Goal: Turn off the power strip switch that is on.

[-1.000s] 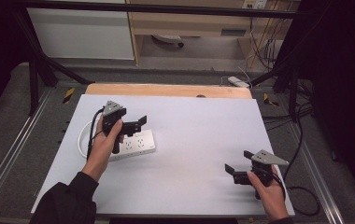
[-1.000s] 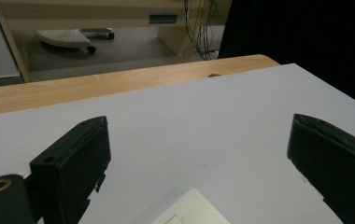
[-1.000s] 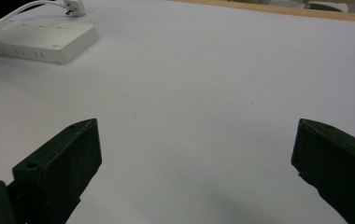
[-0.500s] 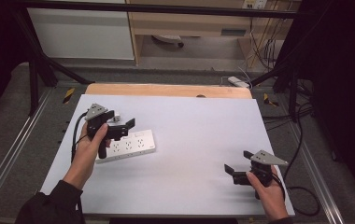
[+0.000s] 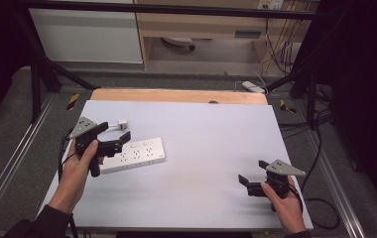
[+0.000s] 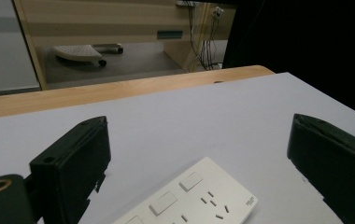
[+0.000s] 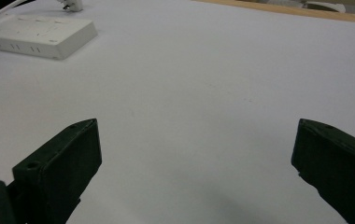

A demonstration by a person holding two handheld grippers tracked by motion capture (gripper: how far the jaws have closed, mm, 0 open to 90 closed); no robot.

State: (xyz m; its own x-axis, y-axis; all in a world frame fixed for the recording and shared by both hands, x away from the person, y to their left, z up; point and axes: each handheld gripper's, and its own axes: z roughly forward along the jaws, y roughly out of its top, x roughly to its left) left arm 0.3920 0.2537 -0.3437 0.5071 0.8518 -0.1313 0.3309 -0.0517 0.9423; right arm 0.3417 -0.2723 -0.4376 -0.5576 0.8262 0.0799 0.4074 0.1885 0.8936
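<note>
both grippers gaping: left gripper (image 5: 118,140) over power strip (image 5: 136,154), possibly touching; right gripper (image 5: 254,178) near table (image 5: 211,134) edge.

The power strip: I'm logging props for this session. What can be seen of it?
The power strip is a flat white plastic bar with rows of socket holes and square switch buttons on top. It lies flat on the white table, left of centre, slightly angled. The open left gripper hovers over its left end; contact can't be told.
</note>
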